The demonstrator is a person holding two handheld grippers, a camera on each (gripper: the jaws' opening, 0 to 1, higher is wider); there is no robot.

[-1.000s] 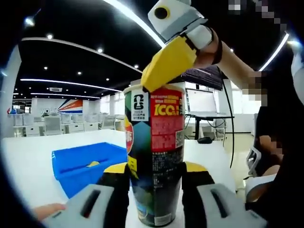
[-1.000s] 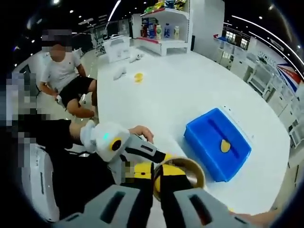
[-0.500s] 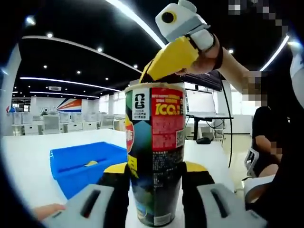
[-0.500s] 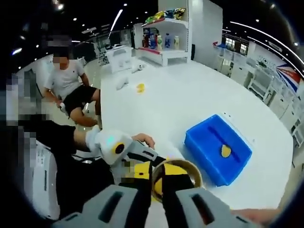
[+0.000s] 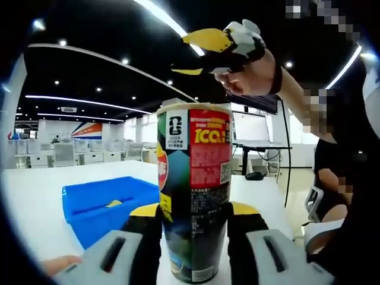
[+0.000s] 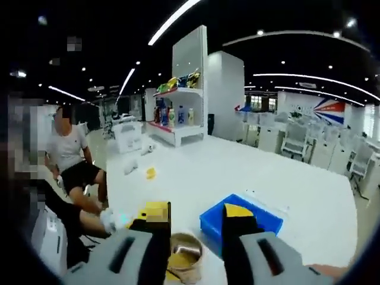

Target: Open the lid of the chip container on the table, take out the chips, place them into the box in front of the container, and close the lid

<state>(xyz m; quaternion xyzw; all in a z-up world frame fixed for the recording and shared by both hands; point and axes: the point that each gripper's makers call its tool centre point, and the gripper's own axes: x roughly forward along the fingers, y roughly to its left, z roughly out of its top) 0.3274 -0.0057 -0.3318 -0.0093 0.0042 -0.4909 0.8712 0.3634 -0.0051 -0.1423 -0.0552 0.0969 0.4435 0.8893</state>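
1. Chip container (image 5: pixel 193 190): stands upright on the white worktop (image 5: pixel 35 202), clamped low on its body between the left gripper (image 5: pixel 193 228) fingers; lid off, mouth open, seen from above (image 6: pixel 185 249).
2. Probably light and stiff-walled, glossy and a little slippery; best held round the lower body, as now, and not squeezed hard.
3. Chips: thin, brittle, likely to snap; best pinched lightly by the edge.
4. Right gripper (image 5: pixel 205 53): raised above the container rim, fingers apart; a yellow piece shows at one fingertip (image 6: pixel 237 211), but cannot tell whether it is a chip or finger padding.
5. Blue box (image 5: pixel 101 205): just beside the container on the worktop, one yellow chip (image 5: pixel 116 204) inside.
6. Count: one container, one box, one chip plainly seen, two grippers.
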